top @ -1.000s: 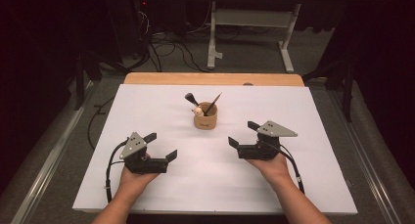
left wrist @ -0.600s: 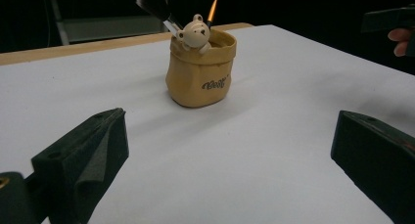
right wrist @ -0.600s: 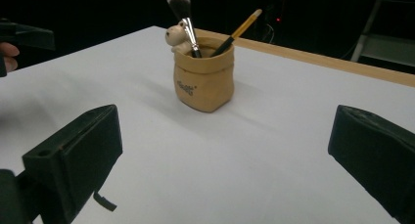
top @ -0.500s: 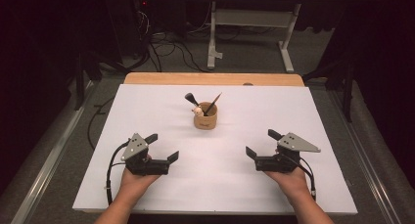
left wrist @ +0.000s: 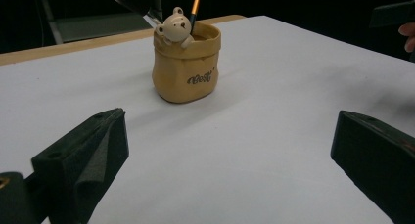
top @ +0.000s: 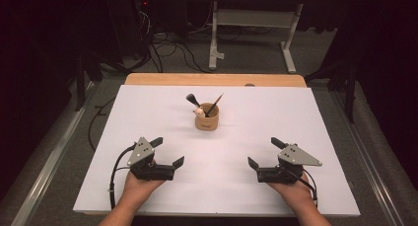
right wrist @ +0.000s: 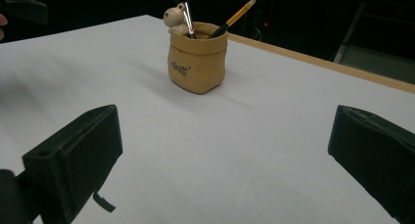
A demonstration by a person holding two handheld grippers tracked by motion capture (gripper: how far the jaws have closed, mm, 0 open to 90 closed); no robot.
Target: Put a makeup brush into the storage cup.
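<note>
A tan sack-shaped holder (top: 207,121) with a small bear figure on its rim stands upright mid-table, also seen as the holder (left wrist: 186,67) and holder (right wrist: 197,58). It holds a black-tufted brush (top: 192,99) and a yellow-handled brush (top: 214,104). My left gripper (top: 167,152) rests at the front left, open, nothing between its jaws. My right gripper (top: 265,153) sits at the front right, open and empty. Both point toward the holder from a distance.
The white table sheet (top: 148,112) lies over a wooden top whose far edge (top: 212,80) shows. Beyond are a grey floor, cables (top: 167,48) and a white stand frame (top: 251,23). Metal rails run along both table sides.
My right gripper has drawn back toward the front right of the table. The left gripper has barely moved. The holder stands as before.
</note>
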